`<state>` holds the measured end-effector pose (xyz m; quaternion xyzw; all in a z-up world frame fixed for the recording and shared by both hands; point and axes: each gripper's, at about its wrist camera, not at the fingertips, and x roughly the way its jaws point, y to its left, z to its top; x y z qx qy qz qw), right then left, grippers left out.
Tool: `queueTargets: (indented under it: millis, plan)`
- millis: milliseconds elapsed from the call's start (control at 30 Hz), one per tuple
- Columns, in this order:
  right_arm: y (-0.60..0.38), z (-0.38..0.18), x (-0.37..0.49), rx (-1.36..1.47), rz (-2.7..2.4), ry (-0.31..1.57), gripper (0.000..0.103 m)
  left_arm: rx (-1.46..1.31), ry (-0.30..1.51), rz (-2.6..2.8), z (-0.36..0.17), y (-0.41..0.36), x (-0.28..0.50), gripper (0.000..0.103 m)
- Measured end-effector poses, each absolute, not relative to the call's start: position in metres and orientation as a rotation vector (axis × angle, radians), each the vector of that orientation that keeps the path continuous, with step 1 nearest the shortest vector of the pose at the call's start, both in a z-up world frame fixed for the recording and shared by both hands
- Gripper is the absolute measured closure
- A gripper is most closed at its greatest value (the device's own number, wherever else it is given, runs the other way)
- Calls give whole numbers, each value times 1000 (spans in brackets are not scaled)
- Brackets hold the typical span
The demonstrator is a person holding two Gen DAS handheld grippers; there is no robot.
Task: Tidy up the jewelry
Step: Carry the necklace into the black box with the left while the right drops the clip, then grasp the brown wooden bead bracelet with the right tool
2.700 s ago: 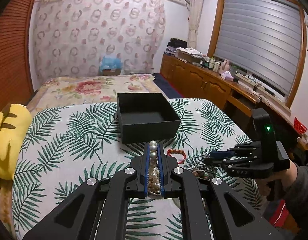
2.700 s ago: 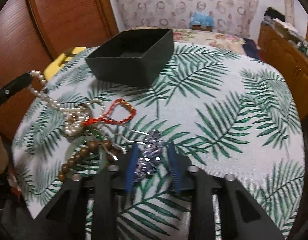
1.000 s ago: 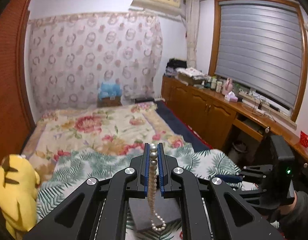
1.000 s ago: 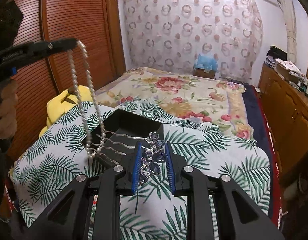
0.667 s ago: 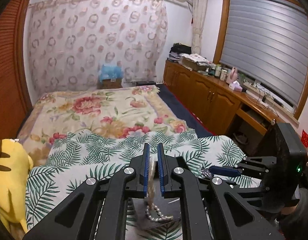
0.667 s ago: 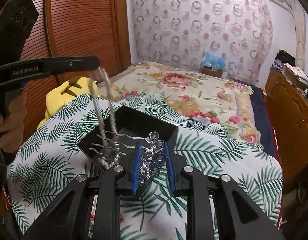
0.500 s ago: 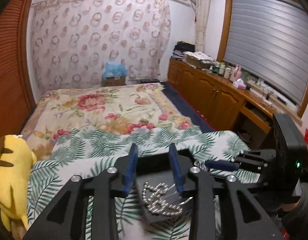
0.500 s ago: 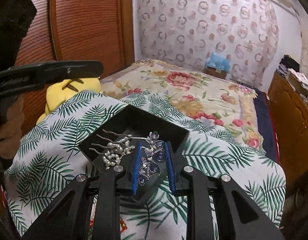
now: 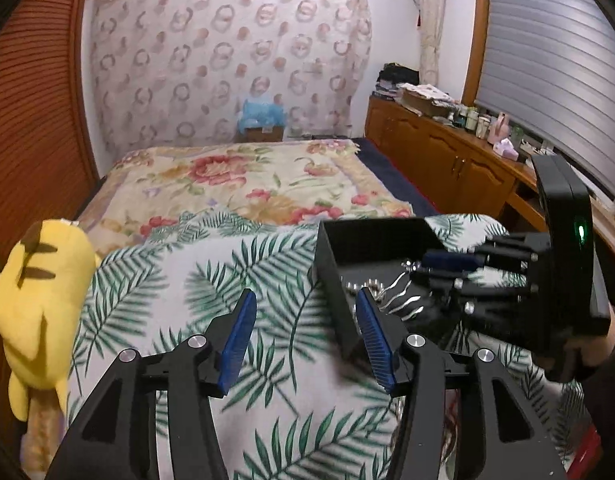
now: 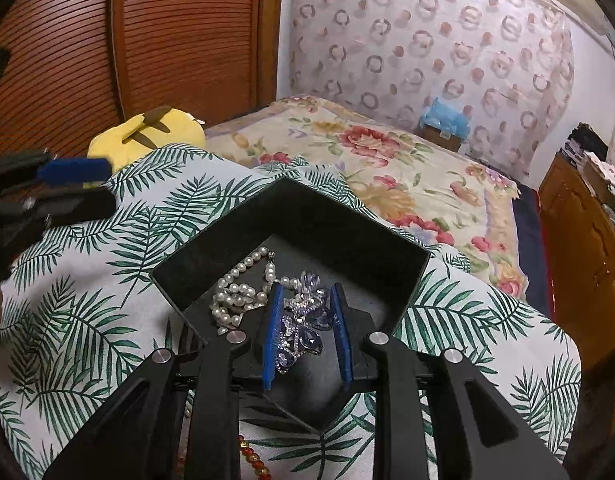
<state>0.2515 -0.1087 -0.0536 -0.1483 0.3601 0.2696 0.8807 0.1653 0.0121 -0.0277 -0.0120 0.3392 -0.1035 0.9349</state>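
Observation:
A black open box [image 10: 349, 236] sits on the palm-leaf cloth; it also shows in the left wrist view [image 9: 335, 276]. A pearl necklace [image 10: 237, 290] lies coiled inside it. My right gripper [image 10: 305, 320] is over the box, shut on a blue crystal hair comb [image 10: 303, 326] whose silver prongs [image 9: 403, 300] show in the left wrist view. My left gripper [image 9: 303, 324] is open and empty, just left of the box; it appears blurred at the left edge of the right wrist view [image 10: 73, 172].
A yellow plush toy [image 9: 35, 300] lies at the table's left edge. A red bead bracelet [image 10: 251, 456] lies on the cloth near my right gripper. A flowered bed [image 9: 243, 184] stands beyond the table, wooden cabinets [image 9: 447, 164] to the right.
My left gripper dropped the pearl necklace into the box, opened and drew back to the left. My right gripper brought the comb down into the box.

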Motion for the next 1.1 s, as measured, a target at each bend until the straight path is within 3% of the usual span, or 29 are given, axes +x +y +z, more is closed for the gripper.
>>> queueTargets:
  millis: [533, 967, 1100]
  plan:
    - [-156, -36, 172, -175, 540, 711, 75, -10, 753, -265, -57, -9, 110, 52]
    - [-183, -71, 95, -121, 538, 807, 75, 39, 751, -324, -66, -33, 63, 38]
    - [-180, -82, 90, -125, 556, 841, 82, 44, 771, -326, -73, -35, 60, 38]
